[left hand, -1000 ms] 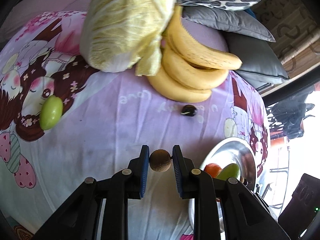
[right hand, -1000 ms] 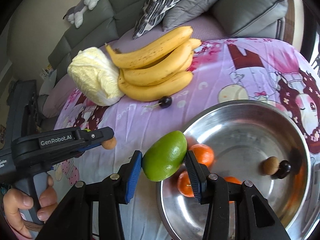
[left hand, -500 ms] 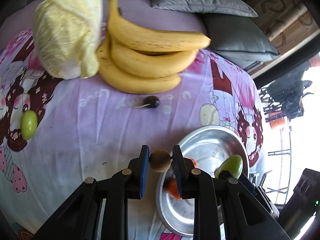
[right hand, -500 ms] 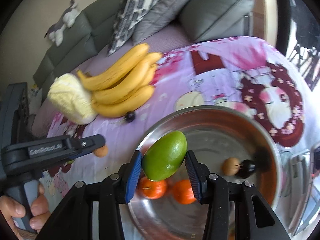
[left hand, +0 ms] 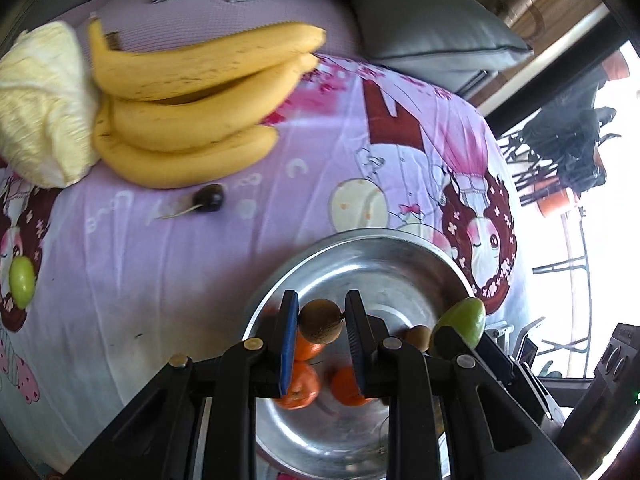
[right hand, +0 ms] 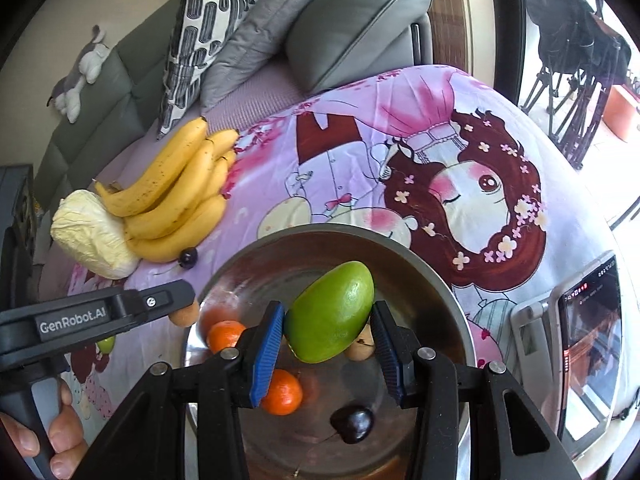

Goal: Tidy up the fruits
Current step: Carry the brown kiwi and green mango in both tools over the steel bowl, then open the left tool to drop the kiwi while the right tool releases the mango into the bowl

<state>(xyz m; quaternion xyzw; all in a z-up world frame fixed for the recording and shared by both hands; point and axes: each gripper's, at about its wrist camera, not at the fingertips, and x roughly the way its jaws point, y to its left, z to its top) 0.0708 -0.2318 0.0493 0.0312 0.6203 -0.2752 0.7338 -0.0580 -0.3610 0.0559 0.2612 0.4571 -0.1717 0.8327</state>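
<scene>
While the left gripper (left hand: 321, 322) pinches a small brown fruit (left hand: 320, 321) over the steel bowl (left hand: 400, 248), the right gripper (right hand: 329, 322) clamps a green mango (right hand: 331, 312) above its middle. Released together, they could collide or bounce off the oranges (right hand: 282, 392) and roll out.

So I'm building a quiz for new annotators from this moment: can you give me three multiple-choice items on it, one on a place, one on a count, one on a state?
1. Where does the loose dark cherry on the cloth lie?
A. just in front of the bananas
B. on a pillow
C. on the cabbage

2. How many oranges show in the metal bowl in the right wrist view?
A. none
B. two
C. five

3. What is the right gripper doing?
A. open, empty
B. shut on the cherry
C. shut on the green mango

Answers: 1 A, it sits beside the lowest banana. 2 B, two orange fruits show. 3 C, both pads press the mango.
</scene>
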